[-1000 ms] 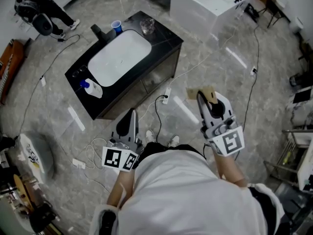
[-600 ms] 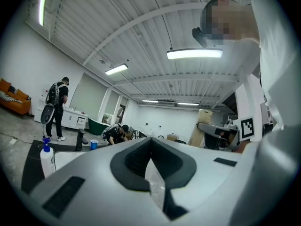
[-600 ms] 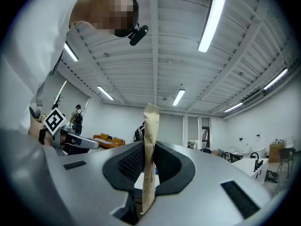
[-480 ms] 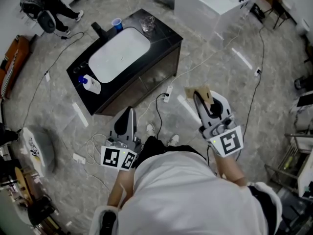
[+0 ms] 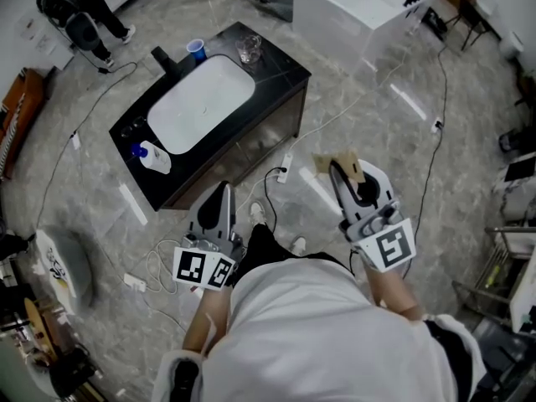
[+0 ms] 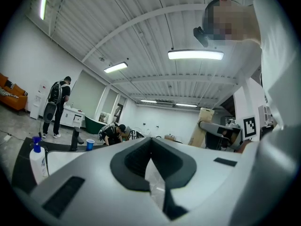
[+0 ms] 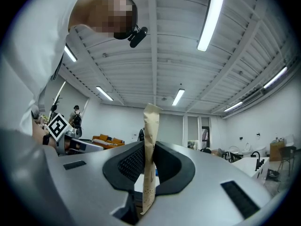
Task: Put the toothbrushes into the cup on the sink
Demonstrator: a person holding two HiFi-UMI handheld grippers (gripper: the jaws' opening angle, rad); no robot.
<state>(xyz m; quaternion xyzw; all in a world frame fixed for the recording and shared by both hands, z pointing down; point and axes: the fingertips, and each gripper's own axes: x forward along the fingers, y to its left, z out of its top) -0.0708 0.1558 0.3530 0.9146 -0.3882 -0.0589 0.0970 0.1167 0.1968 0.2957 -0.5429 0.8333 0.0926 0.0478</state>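
Right tongs (image 7: 148, 166) clamped an upright tan paper packet (image 7: 151, 135), possibly a wrapped toothbrush; left tongs (image 6: 151, 147) were closed and empty. Both hung over the floor, well apart from the black bench (image 5: 272, 72), where the blue cup (image 5: 196, 49) stood beside the white sink (image 5: 201, 103).

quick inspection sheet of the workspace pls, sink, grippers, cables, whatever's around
surface: black counter with a white basin
job's things: blue cup at the counter's far edge; toothbrushes: nothing seen
clutter: glass and bottle on the counter
grippers: left gripper shut, empty; right gripper shut on a paper packet
cables: cables and a power strip on the floor
surroundings: white tub, a bystander
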